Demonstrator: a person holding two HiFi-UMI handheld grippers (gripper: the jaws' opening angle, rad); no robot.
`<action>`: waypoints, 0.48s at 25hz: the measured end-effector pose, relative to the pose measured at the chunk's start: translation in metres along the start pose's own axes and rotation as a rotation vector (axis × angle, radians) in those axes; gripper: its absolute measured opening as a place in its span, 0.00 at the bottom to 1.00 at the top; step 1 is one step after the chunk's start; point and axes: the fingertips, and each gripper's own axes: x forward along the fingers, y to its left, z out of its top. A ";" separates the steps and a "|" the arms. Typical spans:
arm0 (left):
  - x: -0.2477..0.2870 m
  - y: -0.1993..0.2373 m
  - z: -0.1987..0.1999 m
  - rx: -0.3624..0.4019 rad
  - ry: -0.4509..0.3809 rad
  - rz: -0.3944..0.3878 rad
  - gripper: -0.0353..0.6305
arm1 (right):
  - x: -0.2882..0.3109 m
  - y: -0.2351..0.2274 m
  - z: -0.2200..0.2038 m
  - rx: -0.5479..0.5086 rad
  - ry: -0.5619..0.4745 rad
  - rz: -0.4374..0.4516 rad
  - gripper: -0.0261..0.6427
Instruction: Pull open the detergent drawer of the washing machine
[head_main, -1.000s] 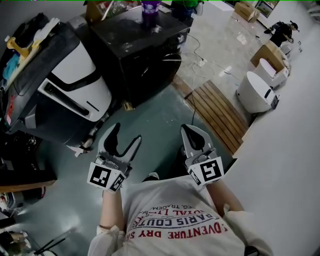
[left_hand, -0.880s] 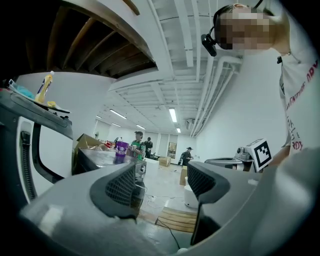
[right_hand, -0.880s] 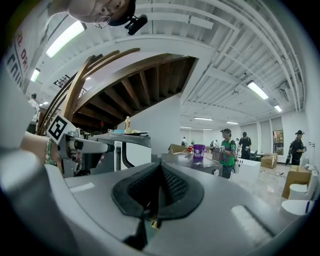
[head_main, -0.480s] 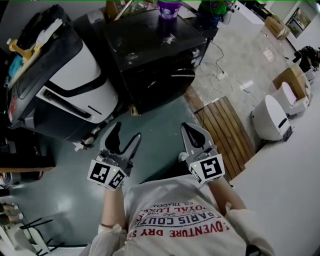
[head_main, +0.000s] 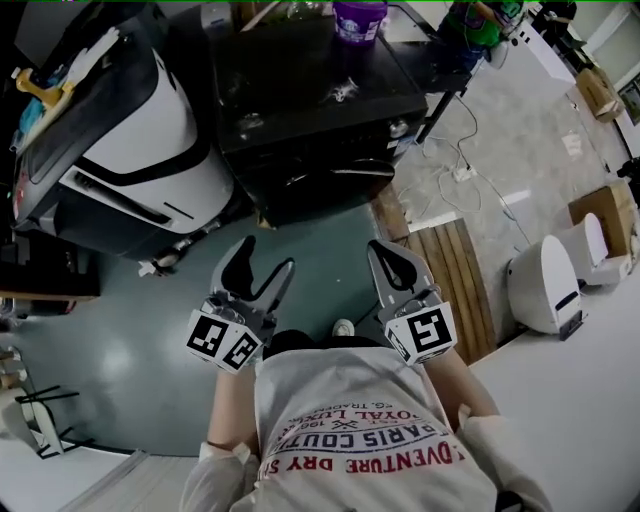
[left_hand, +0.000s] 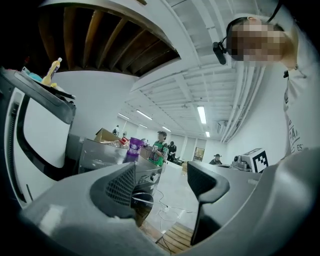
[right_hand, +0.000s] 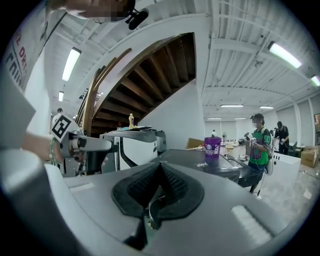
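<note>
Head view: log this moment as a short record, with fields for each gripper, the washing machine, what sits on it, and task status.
left gripper: open, nothing between its jaws, held in the air short of the machine
right gripper: shut, also short of the machine
washing machine: dark, ahead of both grippers, touched by neither
on top: purple tub
task status: drawer not yet reached

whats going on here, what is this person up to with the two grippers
A person stands facing the dark washing machine, a gripper in each hand. The left gripper is open; the right gripper is shut on nothing. Both hang in the air short of the machine, touching nothing, so the pull has not begun.
</note>
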 end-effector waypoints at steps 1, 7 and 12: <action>0.007 -0.001 -0.004 -0.011 0.006 0.010 0.53 | 0.003 -0.007 -0.002 0.003 0.003 0.012 0.04; 0.036 0.019 -0.033 -0.167 0.014 0.060 0.53 | 0.033 -0.029 -0.017 0.010 0.028 0.084 0.04; 0.063 0.060 -0.049 -0.332 -0.043 0.073 0.53 | 0.076 -0.042 -0.030 0.003 0.035 0.125 0.04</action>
